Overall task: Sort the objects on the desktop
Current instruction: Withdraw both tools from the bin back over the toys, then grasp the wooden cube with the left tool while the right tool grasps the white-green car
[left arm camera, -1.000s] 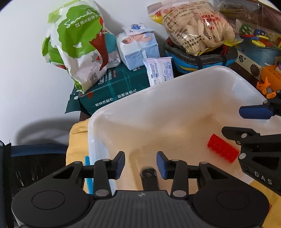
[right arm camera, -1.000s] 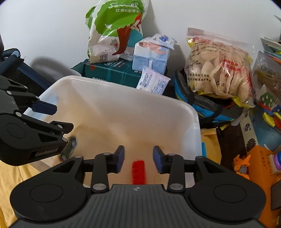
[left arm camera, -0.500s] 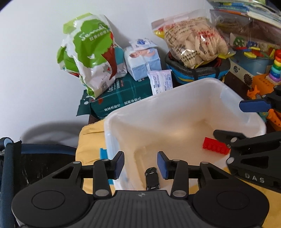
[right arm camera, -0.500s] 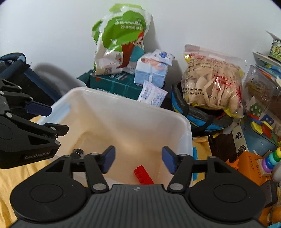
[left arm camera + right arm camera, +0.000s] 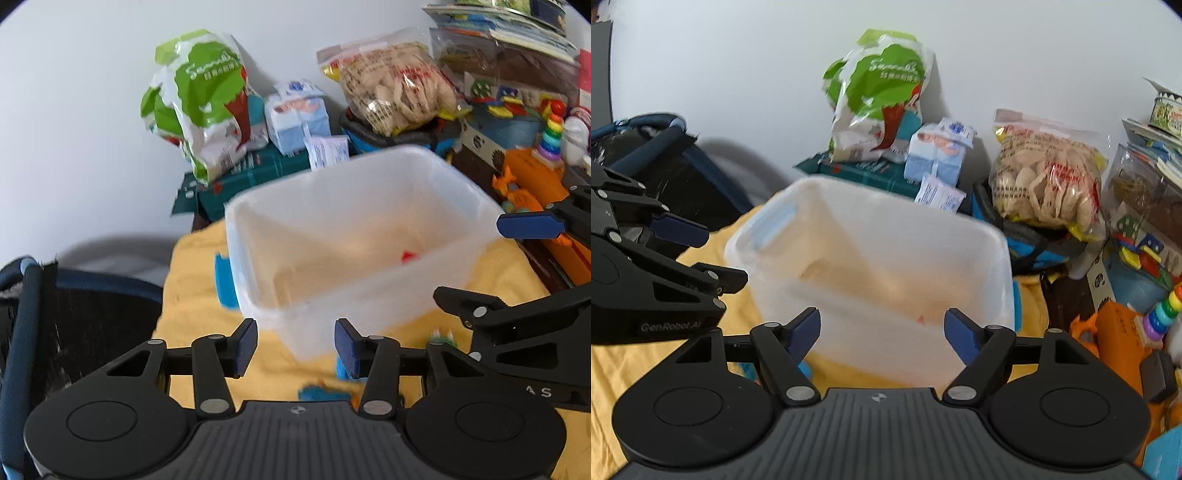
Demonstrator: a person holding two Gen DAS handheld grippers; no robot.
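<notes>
The left hand-held gripper (image 5: 295, 345) hangs part open and empty, its jaws just widened; ahead sits the white bin (image 5: 369, 306) with a red brick (image 5: 409, 256) inside. The right hand-held gripper (image 5: 882, 334), also just opened, gapes wide and empty.
</notes>
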